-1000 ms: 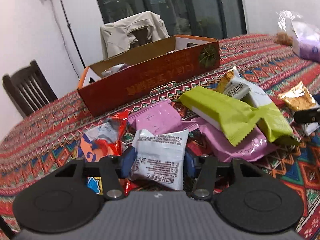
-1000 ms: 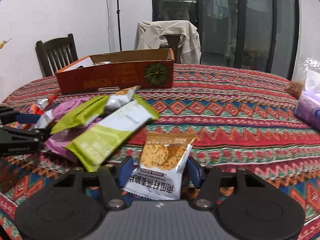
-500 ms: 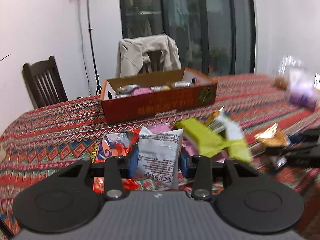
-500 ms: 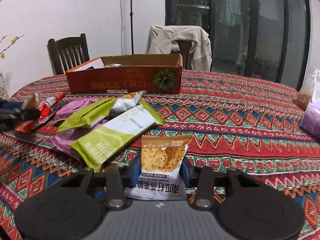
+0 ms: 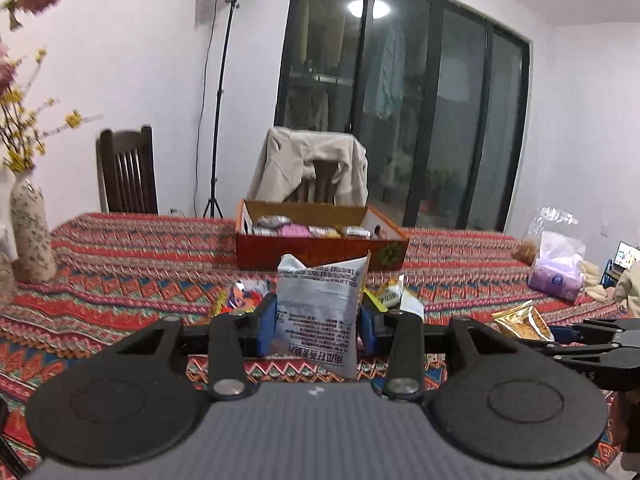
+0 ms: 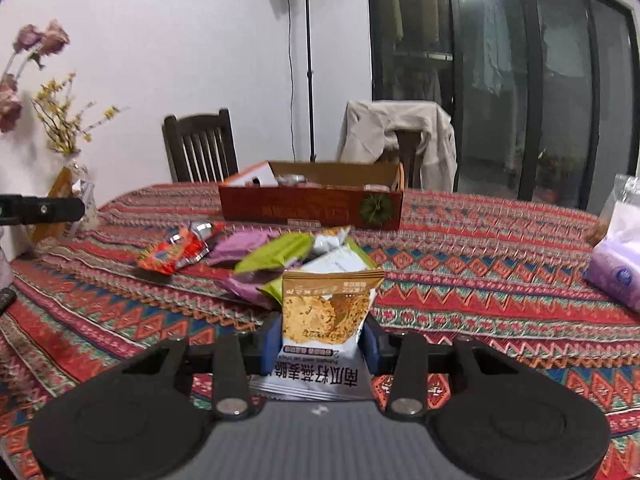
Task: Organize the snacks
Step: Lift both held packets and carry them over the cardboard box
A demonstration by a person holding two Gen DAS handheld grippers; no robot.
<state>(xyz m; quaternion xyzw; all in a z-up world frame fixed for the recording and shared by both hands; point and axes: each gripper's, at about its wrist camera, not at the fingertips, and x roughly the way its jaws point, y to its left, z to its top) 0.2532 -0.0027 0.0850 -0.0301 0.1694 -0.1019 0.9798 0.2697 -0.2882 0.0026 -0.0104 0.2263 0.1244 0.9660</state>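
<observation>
Left gripper [image 5: 318,322]: its blue pads are pressing both side edges of a white snack packet [image 5: 320,312]; the jaws are standing at a narrow gap, filled by the packet.
White snack packet: it is standing upright between the left pads, raised off the table, printed back facing the camera; small black text is covering a silver-white film, the top seam is crinkling and the lower lines are reading upside down.
Right gripper [image 6: 320,338]: its blue pads are clamping a brown-topped snack packet [image 6: 326,320] by the sides; the jaws are standing narrow, closed on the packet.
Brown-topped snack packet: it is being held upright above the table, front facing the camera; a tan band is running across the top, a picture of a golden seeded cracker is filling the middle, and large dark characters on the white lower part are reading upside down.
Box [image 6: 312,202]: an open red cardboard box is sitting further back on the table, holding several wrapped snacks.
Loose snacks: a red-orange packet [image 6: 176,250], a purple packet [image 6: 244,246] and a green packet [image 6: 276,258] are lying in a cluster between the box and the right gripper.
Table [image 6: 480,280]: it is wearing a red patterned cloth.
</observation>
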